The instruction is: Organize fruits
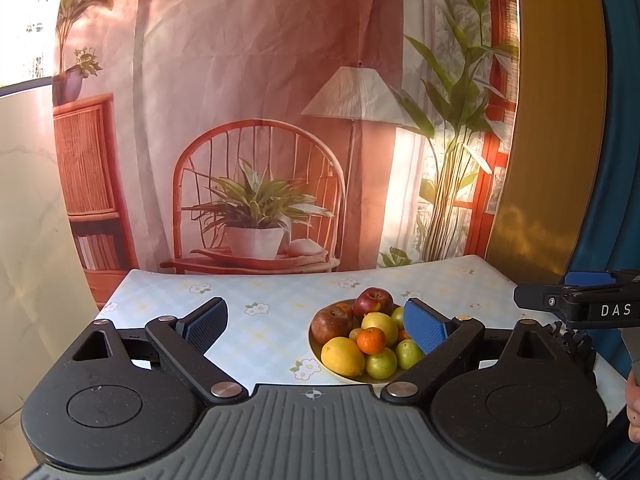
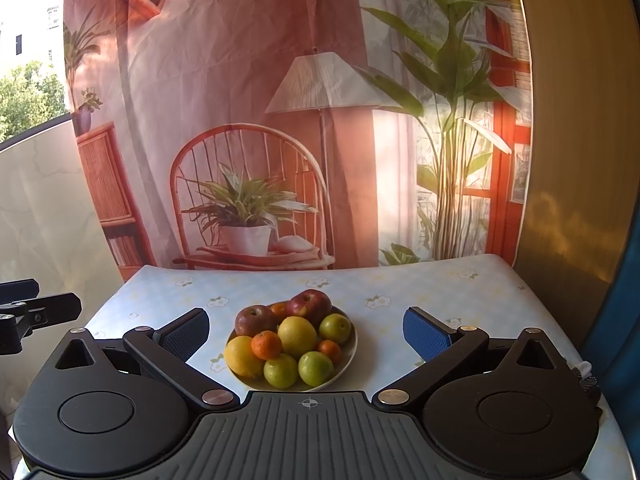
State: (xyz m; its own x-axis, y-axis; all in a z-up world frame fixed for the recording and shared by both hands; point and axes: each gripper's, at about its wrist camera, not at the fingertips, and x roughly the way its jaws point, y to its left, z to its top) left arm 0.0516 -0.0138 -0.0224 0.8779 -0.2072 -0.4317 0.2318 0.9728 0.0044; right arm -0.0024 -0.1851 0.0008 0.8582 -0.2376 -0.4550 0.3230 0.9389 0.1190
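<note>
Right gripper (image 1: 576, 300), jaws apart, reads "DAS" beside fruit bowl (image 1: 316, 346)

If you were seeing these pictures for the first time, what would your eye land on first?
First, the heaped fruit bowl on the flowered tablecloth, with two red apples at the back and yellow lemons, small oranges and green fruits in front. Next, the printed backdrop of a chair, lamp and plants behind the table. Both the left hand-held gripper and the right hand-held gripper are open, empty, facing the bowl.

Floral tablecloth (image 2: 400, 284) before a printed backdrop (image 2: 240, 120).
</note>
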